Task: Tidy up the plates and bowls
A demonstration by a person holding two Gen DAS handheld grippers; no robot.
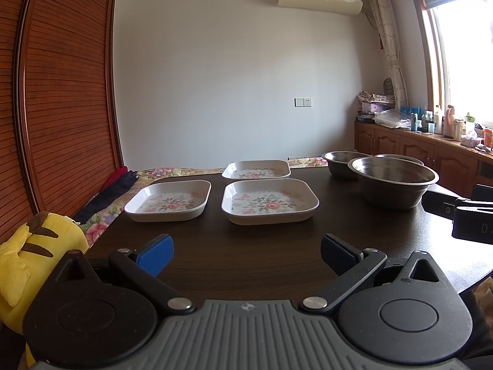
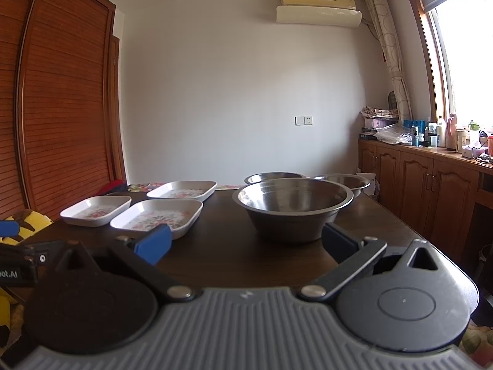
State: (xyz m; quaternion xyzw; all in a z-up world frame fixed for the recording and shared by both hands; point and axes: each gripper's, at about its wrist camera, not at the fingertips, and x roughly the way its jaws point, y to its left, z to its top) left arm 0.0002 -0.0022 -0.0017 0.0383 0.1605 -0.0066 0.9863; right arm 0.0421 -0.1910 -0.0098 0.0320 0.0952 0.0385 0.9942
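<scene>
We hold both tongs above the near edge of the dark tabletop (image 1: pixel 246 265), each released, with the blue pads spread wide and nothing between them. The left tongs (image 1: pixel 246 254) face three square floral plates. The near-centre plate (image 1: pixel 270 201) sits just beside the left plate (image 1: pixel 169 201), with a narrow gap between them. The far plate (image 1: pixel 256 169) sits just behind the near-centre plate.

The right tongs (image 2: pixel 246 245) face three steel bowls on the right half of the tabletop. The largest bowl (image 2: pixel 292 208) stands upright nearest the tongs. Two smaller bowls stand behind it: the rear-left bowl (image 2: pixel 272 177) and the rear-right bowl (image 2: pixel 349 182). Whether they touch the largest bowl we cannot tell.

All six items rest separately; none is stacked. A yellow plush toy (image 1: pixel 34 262) lies off the left edge of the tabletop.
</scene>
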